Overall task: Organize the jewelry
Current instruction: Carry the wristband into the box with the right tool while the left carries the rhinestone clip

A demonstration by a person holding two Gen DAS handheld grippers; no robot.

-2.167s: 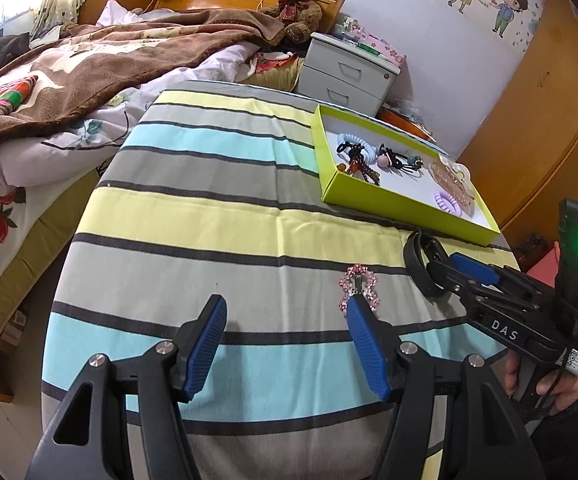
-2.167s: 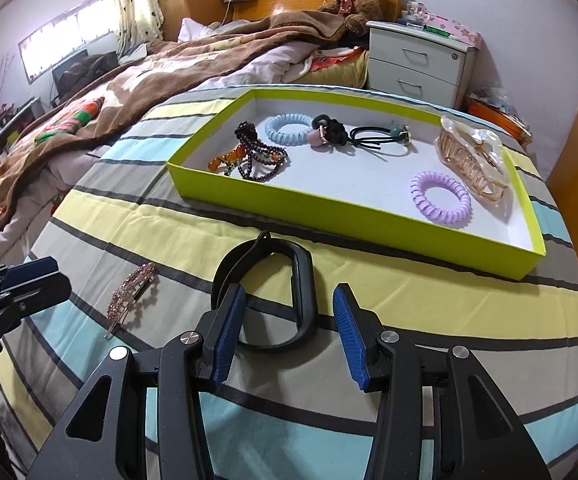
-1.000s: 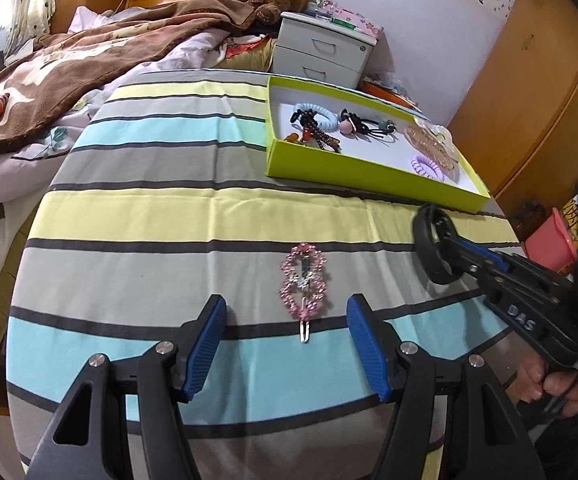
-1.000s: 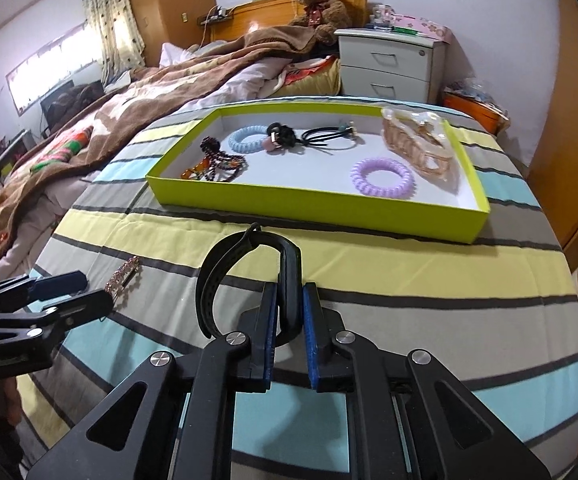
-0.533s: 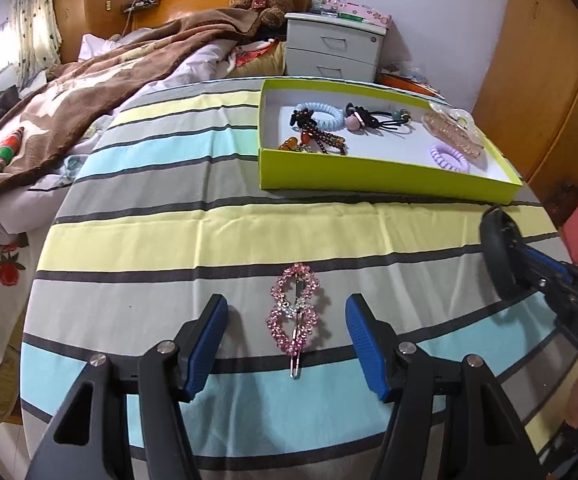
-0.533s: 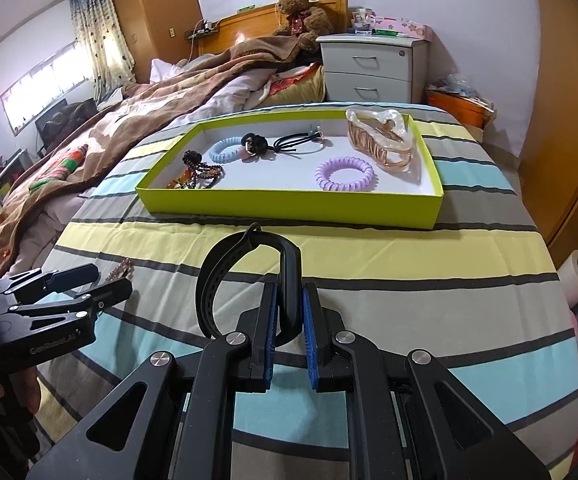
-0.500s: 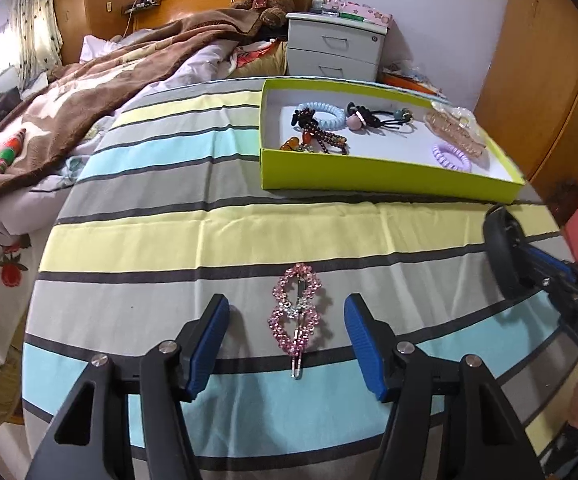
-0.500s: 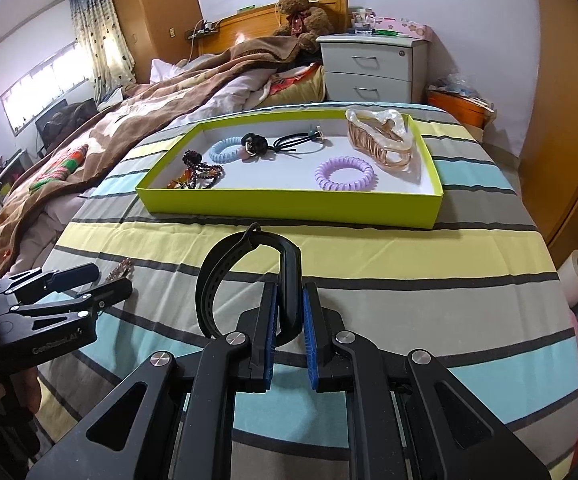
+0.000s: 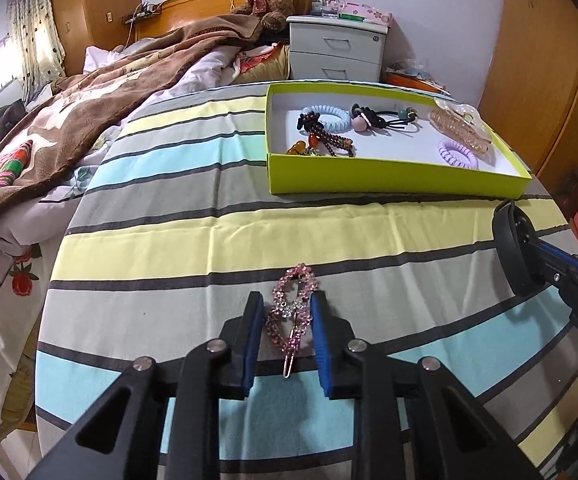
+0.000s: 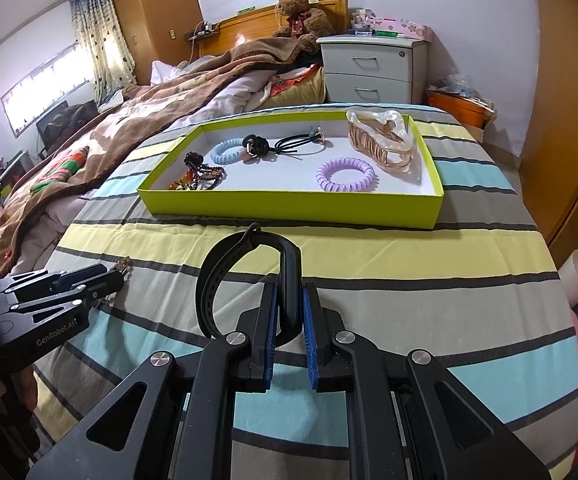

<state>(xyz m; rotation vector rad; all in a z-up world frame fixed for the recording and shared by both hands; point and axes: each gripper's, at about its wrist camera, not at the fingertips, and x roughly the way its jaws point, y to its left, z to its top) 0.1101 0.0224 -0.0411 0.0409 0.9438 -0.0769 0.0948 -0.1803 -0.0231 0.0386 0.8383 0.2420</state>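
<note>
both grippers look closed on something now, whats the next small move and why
Probably lift the left gripper straight up. Its pads sit against both sides of the pink rhinestone hair clip, which seems to lie on the striped tablecloth. The right gripper already clamps the black wristband, and the green tray ahead has bare floor for both.

1. Pink rhinestone hair clip point(image 9: 291, 314): lies flat on the striped cloth, well in front of the green tray point(image 9: 389, 178).
2. Black watch band point(image 10: 245, 280): curved loop, standing on edge, just in front of the tray.
</note>
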